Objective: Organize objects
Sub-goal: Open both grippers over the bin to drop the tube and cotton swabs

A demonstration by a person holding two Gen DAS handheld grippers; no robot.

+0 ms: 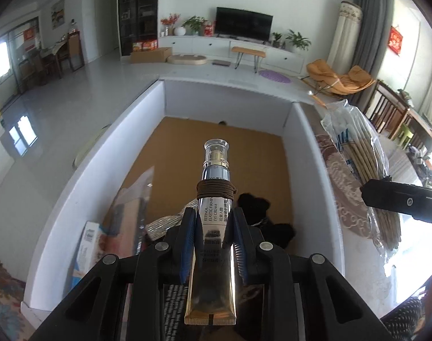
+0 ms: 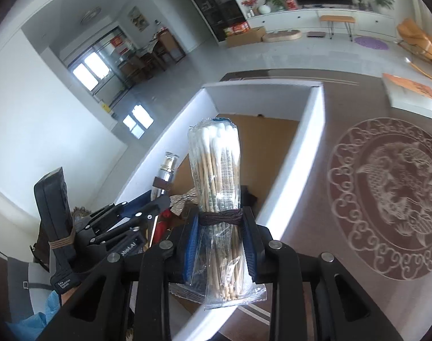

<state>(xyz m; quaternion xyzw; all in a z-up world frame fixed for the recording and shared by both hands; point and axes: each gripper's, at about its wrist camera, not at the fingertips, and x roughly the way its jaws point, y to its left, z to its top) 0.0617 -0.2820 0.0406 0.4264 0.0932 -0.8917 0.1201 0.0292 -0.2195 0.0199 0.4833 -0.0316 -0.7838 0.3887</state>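
My left gripper (image 1: 214,216) is shut on a gold and silver eye cream tube (image 1: 216,170) that has a brown hair tie (image 1: 216,191) wound around its neck. It hangs over an open white box (image 1: 102,176) with a brown cardboard floor. My right gripper (image 2: 220,221) is shut on a clear pack of cotton swabs (image 2: 216,159), bound by a brown hair tie (image 2: 220,217), over the box's right wall (image 2: 289,156). The swab pack (image 1: 355,147) also shows at right in the left wrist view. The tube (image 2: 167,167) and left gripper (image 2: 147,207) appear left of the swabs.
In the near end of the box lie a black fluffy item (image 1: 261,207), a flat clear packet (image 1: 136,199), a small carton (image 1: 88,244) and a silvery woven piece (image 1: 161,224). A brown table mat with a fish pattern (image 2: 386,193) lies right of the box. A white and orange box (image 2: 409,96) sits beyond.
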